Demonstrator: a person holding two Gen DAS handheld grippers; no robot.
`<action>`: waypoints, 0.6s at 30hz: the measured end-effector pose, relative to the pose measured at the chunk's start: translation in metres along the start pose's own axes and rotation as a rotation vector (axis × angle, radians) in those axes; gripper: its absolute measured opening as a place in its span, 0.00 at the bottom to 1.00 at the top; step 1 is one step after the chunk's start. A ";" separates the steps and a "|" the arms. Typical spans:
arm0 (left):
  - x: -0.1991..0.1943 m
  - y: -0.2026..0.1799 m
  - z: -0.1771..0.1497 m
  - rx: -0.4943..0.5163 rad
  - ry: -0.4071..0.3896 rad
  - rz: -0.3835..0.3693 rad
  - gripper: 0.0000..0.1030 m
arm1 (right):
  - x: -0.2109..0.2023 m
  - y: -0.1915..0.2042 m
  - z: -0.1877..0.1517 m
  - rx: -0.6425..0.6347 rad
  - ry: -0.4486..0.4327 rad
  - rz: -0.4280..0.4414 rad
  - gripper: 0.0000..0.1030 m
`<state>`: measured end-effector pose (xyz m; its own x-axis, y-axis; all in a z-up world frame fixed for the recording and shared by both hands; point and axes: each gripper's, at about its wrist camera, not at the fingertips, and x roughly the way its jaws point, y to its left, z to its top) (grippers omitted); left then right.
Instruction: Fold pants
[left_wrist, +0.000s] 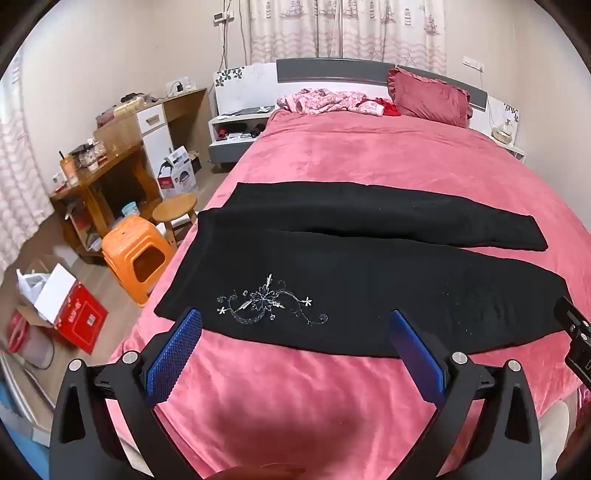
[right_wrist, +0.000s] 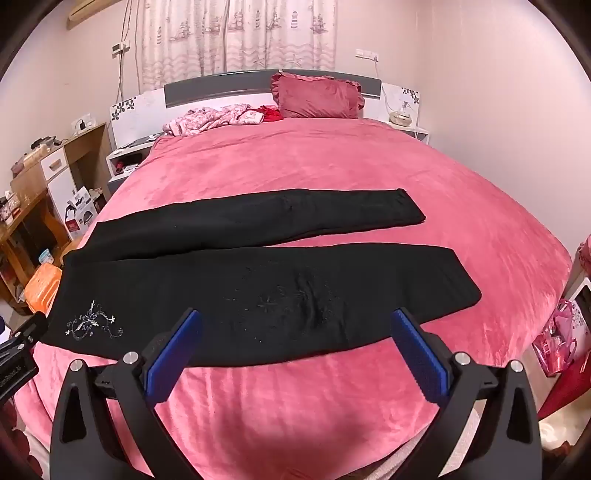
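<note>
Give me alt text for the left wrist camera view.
Black pants lie spread flat across a pink bed, legs apart, a silver flower embroidery near the waist. The open left gripper hovers at their near edge, its blue fingers holding nothing. An orange stool stands beside the bed.

left gripper (left_wrist: 293, 332): jaws spread wide, nothing between the blue pads (left_wrist: 171, 356). fingers rise from the bottom corners of its own view toward mid-frame, angled downward. its black body also shows at the left edge of the right wrist view (right_wrist: 16, 354).

right gripper (right_wrist: 293, 332): jaws likewise wide apart, blue pads (right_wrist: 424, 356) bare, nothing clamped. same downward tilt. a black part of it shows at the right edge of the left wrist view (left_wrist: 574, 332). the two grippers sit side by side.
</note>
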<state>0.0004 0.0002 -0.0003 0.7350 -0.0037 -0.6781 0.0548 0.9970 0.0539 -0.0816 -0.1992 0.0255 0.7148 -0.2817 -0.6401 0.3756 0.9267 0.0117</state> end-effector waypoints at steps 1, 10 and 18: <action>0.000 0.000 0.000 0.000 0.000 0.000 0.97 | 0.000 0.000 0.000 0.002 0.004 0.002 0.98; 0.000 0.000 0.000 -0.006 0.003 0.000 0.97 | -0.002 0.002 0.000 -0.014 0.003 0.001 0.98; 0.004 0.003 -0.001 -0.009 0.008 0.003 0.97 | 0.003 -0.006 -0.001 0.000 0.013 -0.002 0.98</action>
<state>0.0031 0.0031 -0.0040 0.7299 -0.0003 -0.6836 0.0466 0.9977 0.0493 -0.0826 -0.2057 0.0227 0.7061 -0.2807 -0.6501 0.3774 0.9260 0.0101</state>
